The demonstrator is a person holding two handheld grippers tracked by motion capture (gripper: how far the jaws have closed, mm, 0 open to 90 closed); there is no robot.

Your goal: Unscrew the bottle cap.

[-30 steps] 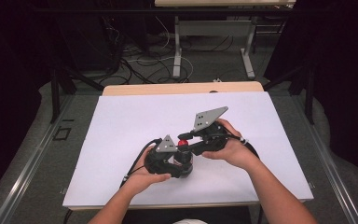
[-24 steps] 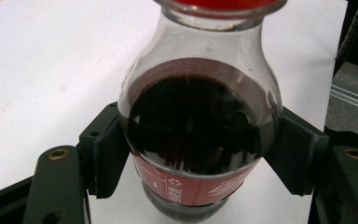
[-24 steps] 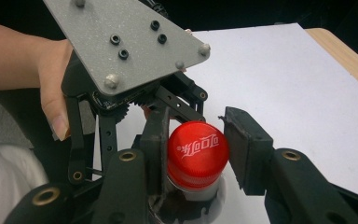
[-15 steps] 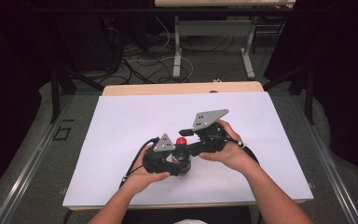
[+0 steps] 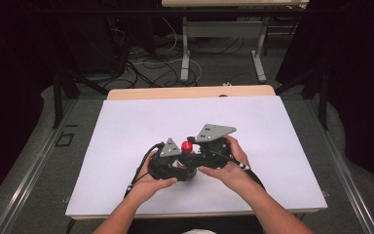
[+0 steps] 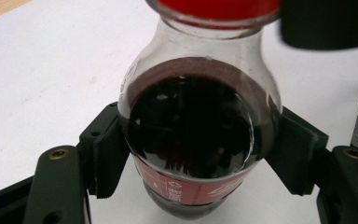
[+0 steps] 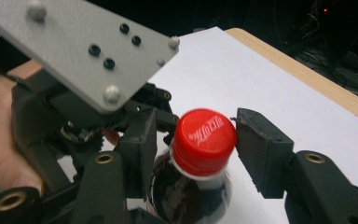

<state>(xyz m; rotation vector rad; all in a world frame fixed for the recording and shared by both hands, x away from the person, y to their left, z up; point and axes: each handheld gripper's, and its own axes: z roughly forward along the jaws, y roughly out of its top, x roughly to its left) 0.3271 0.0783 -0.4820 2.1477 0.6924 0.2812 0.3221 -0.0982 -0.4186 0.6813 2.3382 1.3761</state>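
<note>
A small glass bottle of dark drink, with a red label and a red cap, stands on the white table near its front middle. My left gripper is shut on the bottle's round body, one pad on each side. My right gripper is open and straddles the cap. Its right pad is at the cap's edge, and a narrow gap shows on the other side. In the high view the cap sits between the two hand-held grippers.
A wooden strip edges the table's far side. Beyond it are table legs and loose cables on the floor. The left gripper's grey plate hangs close over the cap in the right gripper view.
Both hands and the bottle have shifted slightly toward the table's front. The right gripper has come in closer to the left one, over the red cap.
</note>
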